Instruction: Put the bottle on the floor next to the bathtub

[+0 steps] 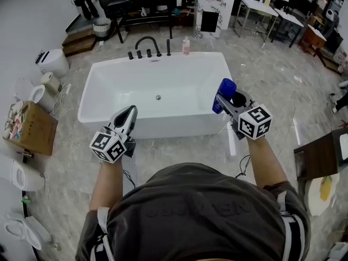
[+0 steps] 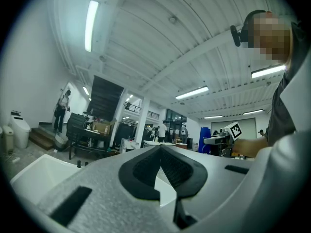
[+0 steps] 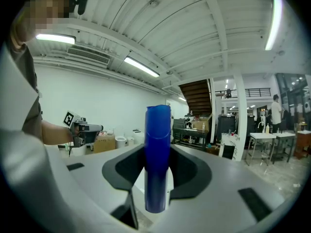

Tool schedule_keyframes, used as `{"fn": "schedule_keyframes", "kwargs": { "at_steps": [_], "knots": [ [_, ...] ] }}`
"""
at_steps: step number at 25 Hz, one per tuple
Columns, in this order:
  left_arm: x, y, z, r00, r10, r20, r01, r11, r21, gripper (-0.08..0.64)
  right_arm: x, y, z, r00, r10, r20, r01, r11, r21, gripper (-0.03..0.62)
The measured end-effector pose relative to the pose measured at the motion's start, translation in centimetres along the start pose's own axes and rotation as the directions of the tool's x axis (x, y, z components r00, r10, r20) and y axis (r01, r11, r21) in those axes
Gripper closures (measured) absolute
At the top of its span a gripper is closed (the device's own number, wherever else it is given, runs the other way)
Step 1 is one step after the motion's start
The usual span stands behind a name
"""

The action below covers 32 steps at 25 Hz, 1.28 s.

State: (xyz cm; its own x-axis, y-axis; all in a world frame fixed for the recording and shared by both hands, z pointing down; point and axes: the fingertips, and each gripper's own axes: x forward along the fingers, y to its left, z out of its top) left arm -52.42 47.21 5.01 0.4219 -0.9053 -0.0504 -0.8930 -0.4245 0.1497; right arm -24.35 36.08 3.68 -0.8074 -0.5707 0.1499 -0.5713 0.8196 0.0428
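A blue bottle point(image 1: 224, 94) point(image 3: 157, 154) is held in my right gripper point(image 1: 224, 99) point(image 3: 156, 171), whose jaws are shut on it; it hangs above the bathtub's right front corner. The white bathtub point(image 1: 106, 75) fills the middle of the head view, with black taps point(image 1: 148, 48) at its far rim. My left gripper point(image 1: 129, 117) point(image 2: 160, 171) hovers over the tub's front rim with its jaws closed together and nothing between them. In the left gripper view the blue bottle point(image 2: 204, 138) and the right gripper show small at the right.
Grey marble floor point(image 1: 261, 75) surrounds the tub. A pink bottle point(image 1: 186, 46) stands on the far rim. A cardboard box point(image 1: 30, 128) and white toilets point(image 1: 51, 62) lie at the left, a dark wooden table point(image 1: 321, 156) at the right, desks and people at the back.
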Motion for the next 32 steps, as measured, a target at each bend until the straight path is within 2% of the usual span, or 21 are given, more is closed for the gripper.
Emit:
{"fn": "schedule_keyframes", "kwargs": {
  "at_steps": [11,18,26,32],
  "knots": [
    [7.5,-7.5,-1.5,0.998,-0.055,0.009,0.055,0.998,-0.004,0.555,-6.6,-6.8,-0.5,1.000,-0.020,0.007,0.020,1.000,-0.023,0.448],
    [13.9,-9.8,-2.7,0.992,-0.123,-0.019,0.123,0.992,-0.012,0.555,-8.7,-12.0,-1.5,0.997,-0.078,0.004,0.078,0.997,-0.007,0.448],
    [23.7,-7.9,-5.4,0.973,-0.227,-0.034,0.224,0.973,-0.058,0.555,-5.4,-18.3,-2.9,0.991,-0.136,-0.013,0.136,0.991,0.006,0.448],
    [35.4,-3.5,-8.1,0.953,-0.302,-0.021,0.298,0.949,-0.106,0.555,0.2,-26.6,-3.9,0.984,-0.178,-0.034,0.178,0.984,0.006,0.448]
  ]
}}
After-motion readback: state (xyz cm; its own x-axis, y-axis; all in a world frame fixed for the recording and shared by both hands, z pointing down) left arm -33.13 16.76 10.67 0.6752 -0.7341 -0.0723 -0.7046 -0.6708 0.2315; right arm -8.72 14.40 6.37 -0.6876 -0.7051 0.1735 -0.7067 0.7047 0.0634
